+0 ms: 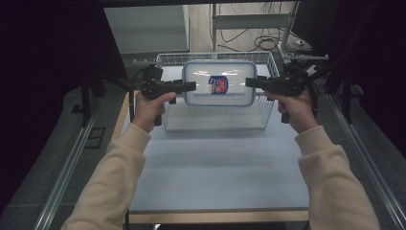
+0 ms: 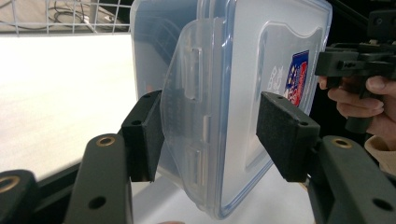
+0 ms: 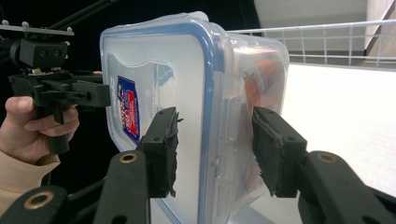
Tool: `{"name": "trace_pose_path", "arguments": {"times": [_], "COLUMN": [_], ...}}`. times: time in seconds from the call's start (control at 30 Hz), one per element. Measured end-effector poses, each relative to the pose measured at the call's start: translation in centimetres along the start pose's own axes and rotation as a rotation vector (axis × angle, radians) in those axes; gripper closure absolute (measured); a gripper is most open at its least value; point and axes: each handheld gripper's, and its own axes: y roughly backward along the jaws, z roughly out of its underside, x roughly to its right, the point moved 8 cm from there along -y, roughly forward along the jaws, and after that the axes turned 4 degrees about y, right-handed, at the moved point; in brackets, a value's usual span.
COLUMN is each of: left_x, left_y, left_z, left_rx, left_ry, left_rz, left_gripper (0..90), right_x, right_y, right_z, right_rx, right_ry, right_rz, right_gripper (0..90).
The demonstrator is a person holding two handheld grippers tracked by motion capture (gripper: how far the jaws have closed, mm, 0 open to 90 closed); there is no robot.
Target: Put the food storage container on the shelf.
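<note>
A clear plastic food container (image 1: 219, 84) with a blue-edged lid and a red and blue sticker hangs in the air over a white wire basket (image 1: 215, 119). My left gripper (image 1: 191, 86) is shut on its left end and my right gripper (image 1: 249, 82) on its right end. In the left gripper view the pads of the left gripper (image 2: 210, 133) press on a side latch flap and on the lid of the container (image 2: 247, 51). In the right gripper view the right gripper (image 3: 212, 151) clamps the lid and underside of the container (image 3: 159, 60); something orange shows inside.
The basket stands at the far edge of the pale table (image 1: 215, 167), its wire rim (image 3: 327, 42) behind the container. The table's near half is bare. Dark stands, cables and a shelf frame lie beyond the table.
</note>
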Motion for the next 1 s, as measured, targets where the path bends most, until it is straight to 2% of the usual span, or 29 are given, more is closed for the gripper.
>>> {"name": "trace_pose_path", "arguments": {"times": [0.3,0.47,0.63,0.8,1.0], "left_x": [-1.9,-3.6,-4.4,-5.0,-5.6], "left_y": [-1.1,-1.9,-2.1,-2.4,-3.3], "left_z": [-1.9,-2.2,-2.7,-3.0,-3.7], "left_rx": [-0.028,-0.050,-0.042,-0.048,-0.043], "left_ry": [0.020,0.096,0.114,0.152,0.188], "left_rz": [0.008,-0.009,-0.016,-0.006,-0.021], "left_gripper": [42.7,42.6,42.6,42.3,38.9], "right_x": [1.7,3.1,4.1,4.4,5.2], "right_y": [-1.4,-3.0,-4.3,-4.6,-5.2], "right_z": [-1.7,-2.1,-2.3,-2.5,-2.5], "right_rx": [-0.020,-0.058,-0.066,-0.065,-0.050], "right_ry": [-0.031,-0.078,-0.122,-0.137,-0.181], "right_rz": [0.014,0.004,-0.005,0.000,0.019], "right_gripper": [52.2,52.0,51.8,51.3,50.1]}}
